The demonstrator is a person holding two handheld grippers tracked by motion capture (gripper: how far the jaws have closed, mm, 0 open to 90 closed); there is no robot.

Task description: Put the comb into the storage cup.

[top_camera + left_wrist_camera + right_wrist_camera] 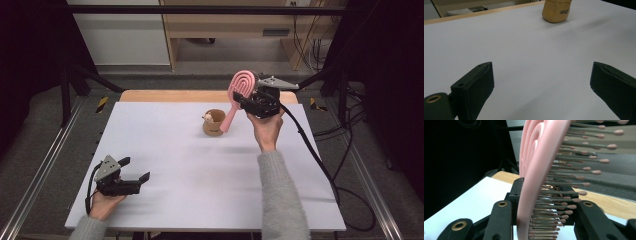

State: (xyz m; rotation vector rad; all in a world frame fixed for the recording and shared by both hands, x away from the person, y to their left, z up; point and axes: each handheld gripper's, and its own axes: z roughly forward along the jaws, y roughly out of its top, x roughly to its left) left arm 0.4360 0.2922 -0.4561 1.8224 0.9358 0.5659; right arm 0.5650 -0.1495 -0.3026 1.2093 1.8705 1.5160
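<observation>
The right gripper (243,101) was clamped on a pink hairbrush (236,97), held up in the air above the far part of the white table (200,170). In the high view the brush's long axis ran on a slant: its oval head stood uppermost and tipped toward the far right, while the handle sloped down and to the left, its end reaching the rim of a small tan cup (214,122) that stood on the far middle of the table. Whether the handle end touched the cup or merely passed in front of it could not be told. The grip sat near where head met handle. In the right gripper view the hairbrush (536,170) rose edge-on between the two black jaws, its bristles (584,167) pointing to the right of that view, each ending in a small rounded tip, with one jaw against the smooth back and the other on the bristle side.

The left gripper (136,170) rested low at the near left of the table, its jaws wide apart with nothing between them (bare tabletop showed in the gap). In the left gripper view the cup (556,10) bore a small dark mark of lettering on its side, too small to read.
</observation>
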